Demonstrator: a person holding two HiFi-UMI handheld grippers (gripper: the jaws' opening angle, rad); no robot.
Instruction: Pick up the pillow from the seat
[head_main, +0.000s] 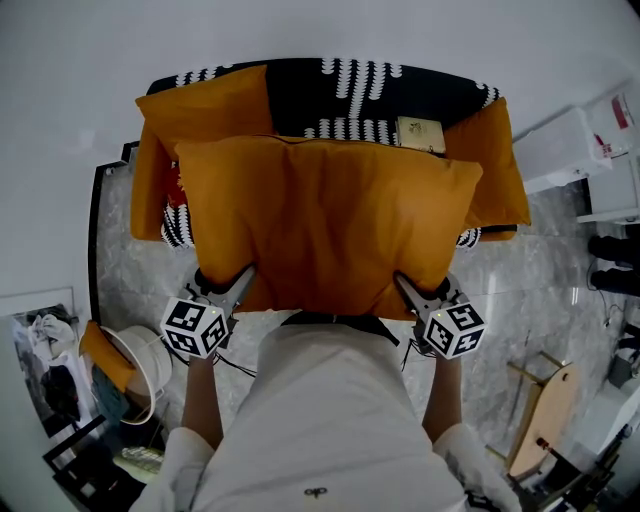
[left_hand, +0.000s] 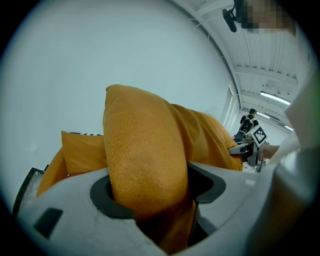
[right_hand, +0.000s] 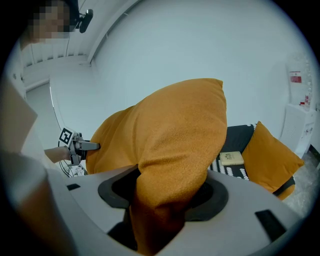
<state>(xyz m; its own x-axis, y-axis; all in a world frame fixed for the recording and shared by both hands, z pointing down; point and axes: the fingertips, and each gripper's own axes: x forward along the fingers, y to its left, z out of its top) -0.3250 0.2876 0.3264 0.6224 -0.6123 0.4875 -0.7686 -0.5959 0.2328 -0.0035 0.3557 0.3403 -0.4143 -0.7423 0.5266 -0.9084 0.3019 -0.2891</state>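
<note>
A large orange pillow (head_main: 325, 220) hangs lifted in front of the person, above the black seat (head_main: 340, 95) with white markings. My left gripper (head_main: 232, 290) is shut on its near left corner, and the orange fabric (left_hand: 145, 165) fills the space between the jaws. My right gripper (head_main: 412, 295) is shut on the near right corner, where bunched fabric (right_hand: 172, 160) is pinched between the jaws. From the left gripper view the right gripper (left_hand: 252, 142) shows beyond the pillow; in the right gripper view the left gripper (right_hand: 75, 145) shows the same way.
Two more orange pillows (head_main: 205, 105) (head_main: 500, 170) lean at the seat's left and right ends. A small tan book (head_main: 420, 133) lies on the seat. A white bucket (head_main: 140, 365) stands on the marble floor at the left, a white cabinet (head_main: 575, 150) at the right.
</note>
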